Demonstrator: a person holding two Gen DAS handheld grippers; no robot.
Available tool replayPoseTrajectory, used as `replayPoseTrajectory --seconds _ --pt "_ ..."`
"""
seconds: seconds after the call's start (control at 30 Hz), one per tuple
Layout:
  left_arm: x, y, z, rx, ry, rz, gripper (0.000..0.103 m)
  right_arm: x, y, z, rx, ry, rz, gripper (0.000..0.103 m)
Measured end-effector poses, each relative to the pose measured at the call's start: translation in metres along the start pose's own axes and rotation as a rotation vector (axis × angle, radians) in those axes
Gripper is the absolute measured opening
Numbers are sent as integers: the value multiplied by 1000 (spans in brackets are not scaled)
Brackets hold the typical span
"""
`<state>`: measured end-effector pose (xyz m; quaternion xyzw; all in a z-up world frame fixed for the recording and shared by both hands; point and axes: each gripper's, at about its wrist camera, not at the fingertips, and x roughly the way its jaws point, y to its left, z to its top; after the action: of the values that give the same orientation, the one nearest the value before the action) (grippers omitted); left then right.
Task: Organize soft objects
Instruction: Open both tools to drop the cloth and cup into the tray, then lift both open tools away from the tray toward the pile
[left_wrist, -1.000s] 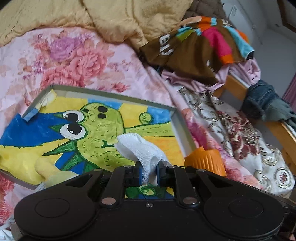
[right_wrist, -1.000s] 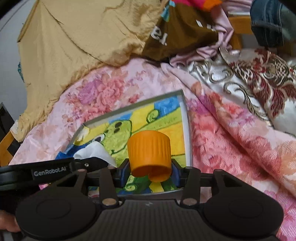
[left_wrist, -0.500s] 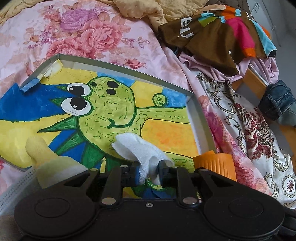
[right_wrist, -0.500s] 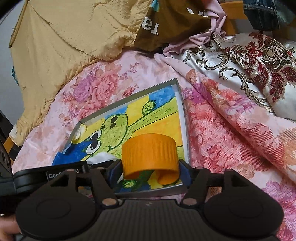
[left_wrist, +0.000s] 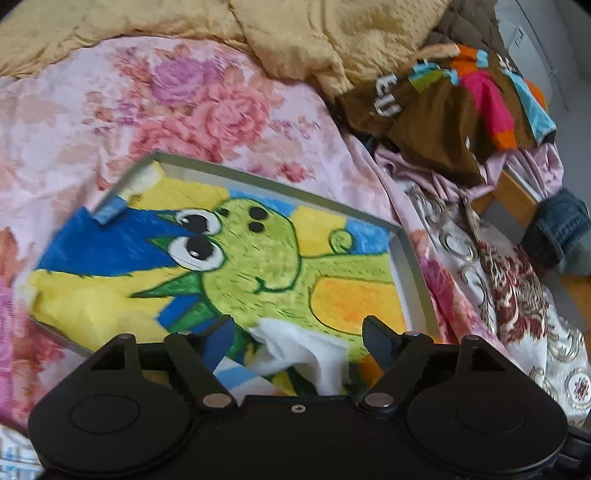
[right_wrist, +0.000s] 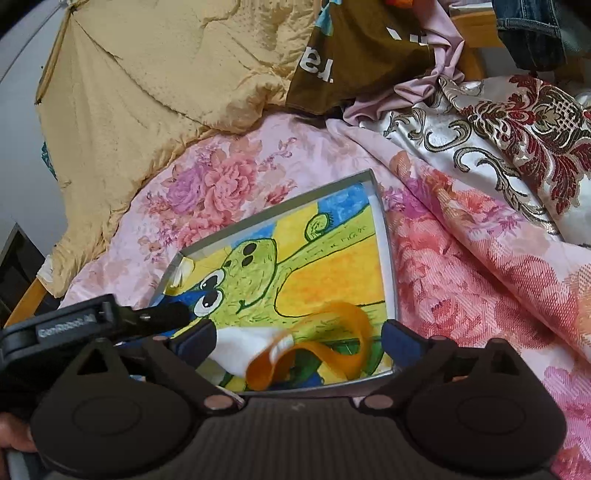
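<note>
The white cloth (left_wrist: 303, 350) and orange band (right_wrist: 332, 343) lie limp in the tray (left_wrist: 410, 258), each between a gripper's spread fingers. Both look light and floppy; pinch a bunched fold. Your left gripper (left_wrist: 299, 336) and right gripper (right_wrist: 299, 339) are opening, pressing nothing.

Soft, even daylight fills both views, bright enough to show colours clearly, with no hard shadows and no strong glare. The gold quilt (right_wrist: 155, 92) carries a mild sheen along its folds. Both pictures bulge like a fisheye, so the straight rim of the tray (left_wrist: 413, 258) curves and the corners go dark. The orange band (right_wrist: 332, 343) is smeared by motion blur, and the white cloth (left_wrist: 306, 354) looks soft.
</note>
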<state>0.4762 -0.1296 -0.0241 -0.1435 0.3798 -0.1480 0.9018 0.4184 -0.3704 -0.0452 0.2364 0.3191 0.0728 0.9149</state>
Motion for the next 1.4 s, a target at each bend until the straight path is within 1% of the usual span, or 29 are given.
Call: replayPoseTrajectory --seconds 0.17,0.27,0.3,0.43,0.53,0.67,0.8,0.93,1.0,1.07,1.17,1.3,1.4 --pt "-22 9 3 -31 -26 13 86 -9 6 0 -4 -30 4 102" --pt "-39 12 1 -33 -63 8 93 -25 14 1 -23 -76 7 103" --pt "-44 12 0 -32 -72 9 94 -32 18 1 -36 -91 1 103" --pt "-70 12 -3 -25 -104 9 97 -65 32 -5 -101 -176 -36 103" --pt "-95 11 -7 -23 -152 4 100 -96 43 -12 -145 -265 -29 103" --pt "-133 3 -18 34 -221 8 102 -135 61 -22 -221 -360 -18 103" --pt "-170 -4 -34 98 -276 8 102 -170 78 -42 -292 -414 -25 103" --pt "-205 -9 -55 156 -337 0 102 -200 90 -66 -359 -479 -67 103" --pt "-221 -10 -66 170 -359 -12 102 -211 93 -77 -365 -507 -81 103" --pt "-233 -11 -77 179 -364 -19 102 -219 94 -89 -360 -518 -79 103" --pt "-249 -8 -90 196 -344 -22 102 -229 94 -111 -378 -517 -88 103" --pt "-267 3 -107 200 -342 -18 102 -239 97 -137 -402 -499 -107 103" --pt "-278 15 -121 199 -337 -12 102 -244 101 -151 -402 -487 -104 103"
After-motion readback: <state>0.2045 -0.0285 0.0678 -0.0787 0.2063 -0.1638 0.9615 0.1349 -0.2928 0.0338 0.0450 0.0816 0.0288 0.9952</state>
